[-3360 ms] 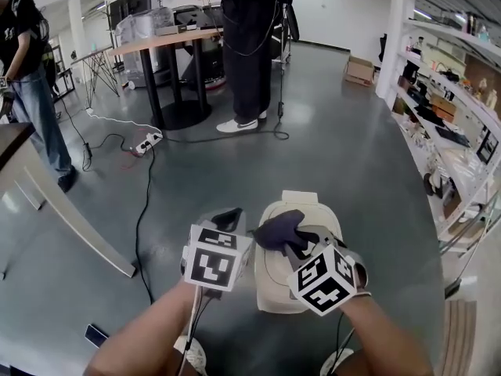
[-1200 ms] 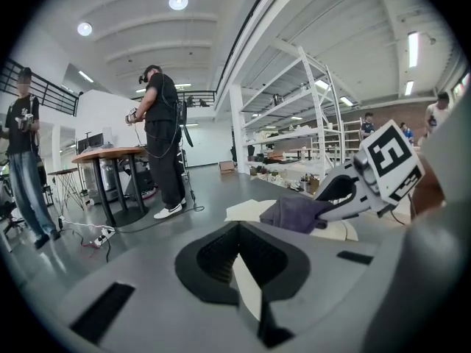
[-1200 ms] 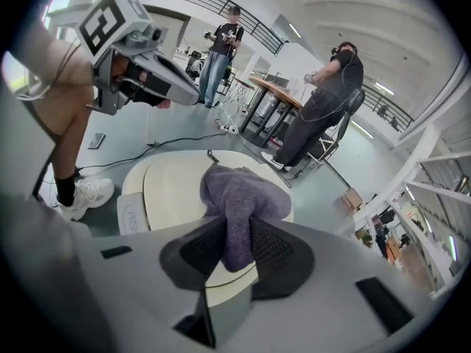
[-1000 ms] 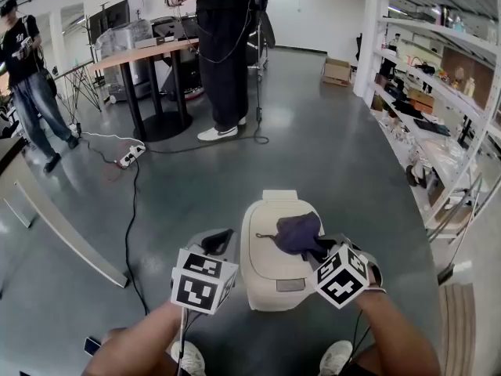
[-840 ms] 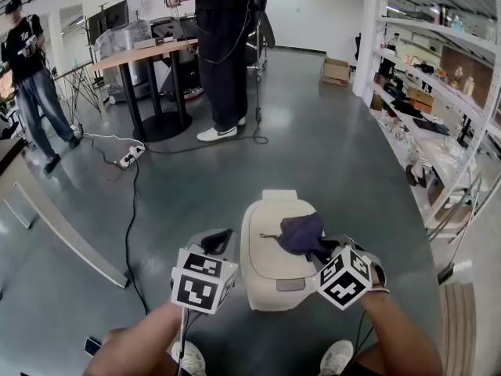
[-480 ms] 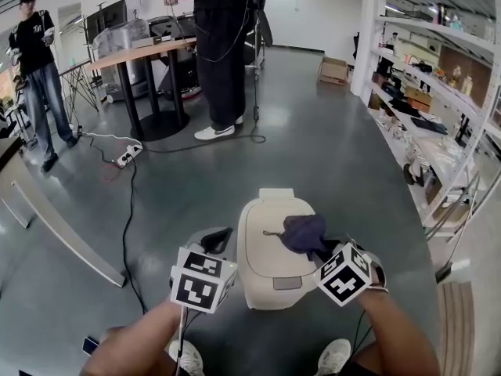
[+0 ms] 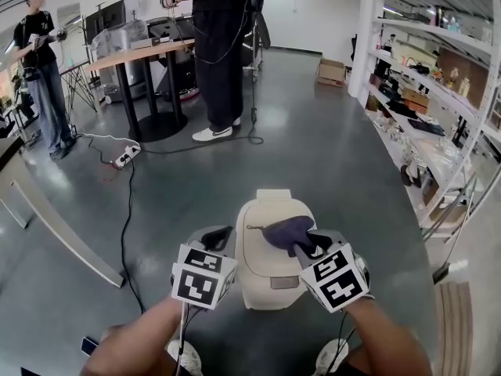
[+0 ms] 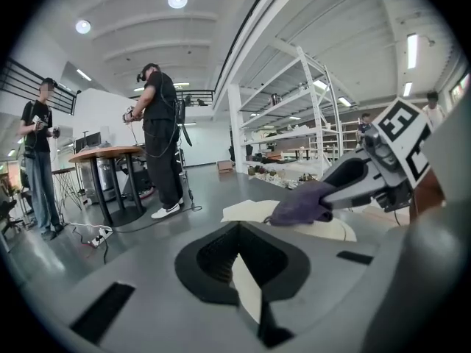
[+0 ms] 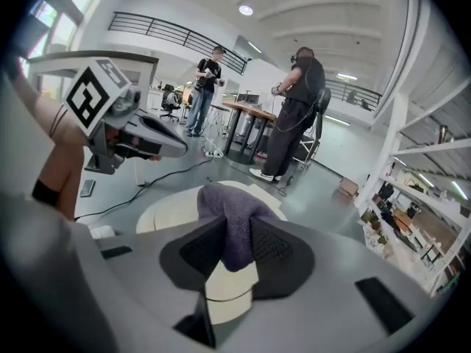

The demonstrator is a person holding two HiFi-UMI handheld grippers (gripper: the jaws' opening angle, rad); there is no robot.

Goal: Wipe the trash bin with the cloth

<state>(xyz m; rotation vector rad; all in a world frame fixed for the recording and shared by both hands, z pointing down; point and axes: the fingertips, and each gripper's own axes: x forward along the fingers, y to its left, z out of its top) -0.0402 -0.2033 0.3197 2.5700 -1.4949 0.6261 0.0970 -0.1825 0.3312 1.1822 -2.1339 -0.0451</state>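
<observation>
Trash bin (image 7: 262, 263), cream with a rounded lid, stands on the grey floor (image 7: 337, 163) in the lower middle of the head view. Just below it are the person's shoes.

A dark purple cloth (image 7: 286, 231) lies bunched on the right part of the lid. The right gripper (image 7: 302, 247) has its jaws pinching this cloth. In the right gripper view the cloth (image 9: 232, 223) fills the gap between the two dark pads, and the bin lid (image 9: 165, 215) lies pale beneath it.

The left gripper (image 7: 218, 238) hangs just beside the bin's left flank; whether it touches cannot be told. In the left gripper view its jaws meet at the tips with nothing between them, and the lid (image 8: 243, 210) and the cloth (image 8: 302, 203) show beyond, right of centre.

A black cable (image 7: 125, 233) runs over the floor left of the bin, up to a white power strip (image 7: 125, 157). A phone (image 7: 88, 345) lies at the lower left.

Towards the upper left, well apart from the bin, a person in black (image 7: 219, 45) stands at a tabletop (image 7: 133, 53) loaded with equipment. Another person (image 7: 43, 77) stands at the far left. Open shelves (image 7: 438, 92) full of small items line the right edge of the frame, and a cardboard box (image 7: 332, 71) sits on the floor at the upper right.
</observation>
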